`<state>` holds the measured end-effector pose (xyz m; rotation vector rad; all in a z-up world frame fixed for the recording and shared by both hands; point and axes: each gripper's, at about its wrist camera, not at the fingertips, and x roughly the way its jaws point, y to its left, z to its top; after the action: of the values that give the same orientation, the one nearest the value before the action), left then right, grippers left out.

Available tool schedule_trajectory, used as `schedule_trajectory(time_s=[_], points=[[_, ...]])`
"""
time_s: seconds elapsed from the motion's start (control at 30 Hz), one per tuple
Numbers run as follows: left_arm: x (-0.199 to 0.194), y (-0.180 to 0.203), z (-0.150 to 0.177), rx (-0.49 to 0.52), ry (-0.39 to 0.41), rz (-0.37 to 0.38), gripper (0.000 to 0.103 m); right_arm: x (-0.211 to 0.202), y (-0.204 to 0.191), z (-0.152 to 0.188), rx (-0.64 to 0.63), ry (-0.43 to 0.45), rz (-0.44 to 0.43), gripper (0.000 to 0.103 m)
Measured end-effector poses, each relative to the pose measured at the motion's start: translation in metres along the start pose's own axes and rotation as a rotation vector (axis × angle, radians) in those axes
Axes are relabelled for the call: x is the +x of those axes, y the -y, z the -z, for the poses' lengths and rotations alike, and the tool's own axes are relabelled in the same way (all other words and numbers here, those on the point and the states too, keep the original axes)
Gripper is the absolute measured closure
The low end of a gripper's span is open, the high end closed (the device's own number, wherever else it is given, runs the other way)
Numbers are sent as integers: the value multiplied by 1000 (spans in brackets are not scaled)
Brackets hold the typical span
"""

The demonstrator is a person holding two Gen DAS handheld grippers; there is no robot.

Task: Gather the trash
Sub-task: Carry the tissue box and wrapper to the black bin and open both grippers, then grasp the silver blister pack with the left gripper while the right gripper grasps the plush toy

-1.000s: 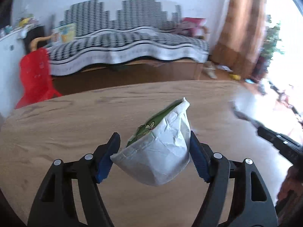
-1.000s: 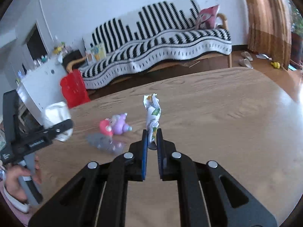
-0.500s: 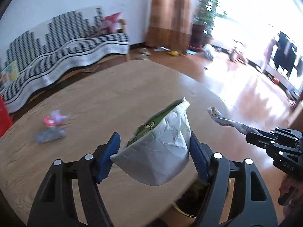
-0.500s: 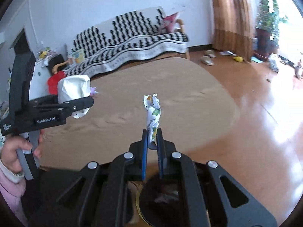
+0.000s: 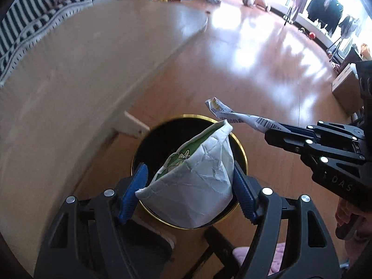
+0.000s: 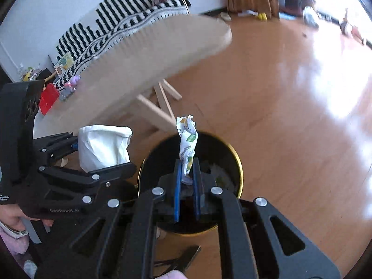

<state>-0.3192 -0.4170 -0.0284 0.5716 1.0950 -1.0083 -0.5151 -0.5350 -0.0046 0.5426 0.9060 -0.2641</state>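
Note:
My left gripper point(image 5: 189, 181) is shut on a crumpled white bag with green print point(image 5: 195, 183), held just above a black trash bin with a gold rim point(image 5: 243, 153) on the floor. My right gripper point(image 6: 187, 172) is shut on a twisted white wrapper point(image 6: 187, 144), which hangs over the same bin point(image 6: 239, 162). In the left wrist view the right gripper point(image 5: 274, 130) reaches in from the right with the wrapper point(image 5: 232, 114) over the bin's far rim. In the right wrist view the left gripper point(image 6: 102, 155) and its bag point(image 6: 102, 146) sit left of the bin.
A wooden table point(image 5: 69, 69) stands left of the bin, its edge and legs point(image 6: 158, 109) close by. Small toys point(image 6: 69, 88) lie on the table. A striped sofa point(image 6: 130, 21) lines the wall. Shiny wooden floor point(image 6: 290, 93) spreads to the right. A person's hand point(image 6: 14, 218) holds the left gripper.
Both grippers swung away from over the table and tipped down, now holding their trash above the bin on the floor. Neither grip has altered.

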Motion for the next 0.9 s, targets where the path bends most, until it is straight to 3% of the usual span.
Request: schedule_trajectory(time_s=[0.2, 0.3, 0.33, 0.37, 0.4, 0.43, 0.47, 0.67, 0.9], points=[[7, -11, -2, -34, -21, 24, 32, 7, 3, 5, 14, -35, -16, 93], [14, -12, -1, -23, -39, 34, 18, 7, 0, 1, 10, -55, -28, 93], [14, -12, 0, -17, -39, 28, 8, 10, 2, -6, 19, -58, -40, 93], [13, -9, 2, -18, -31, 24, 6, 7, 6, -7, 43, -57, -49, 87], [10, -7, 1, -21, -22, 22, 6, 7, 7, -14, 61, -48, -38, 77], [7, -9, 0, -27, -13, 22, 6, 6, 9, -21, 76, -32, -18, 38], [5, -8, 0, -31, -7, 20, 6, 0, 11, -24, 85, 1, 12, 6], [-35, -26, -8, -86, 83, 39, 6, -24, 13, -34, 97, 135, 88, 6], [-109, -76, -13, -177, 247, 35, 6, 8, -17, -56, 90, 78, 145, 6]])
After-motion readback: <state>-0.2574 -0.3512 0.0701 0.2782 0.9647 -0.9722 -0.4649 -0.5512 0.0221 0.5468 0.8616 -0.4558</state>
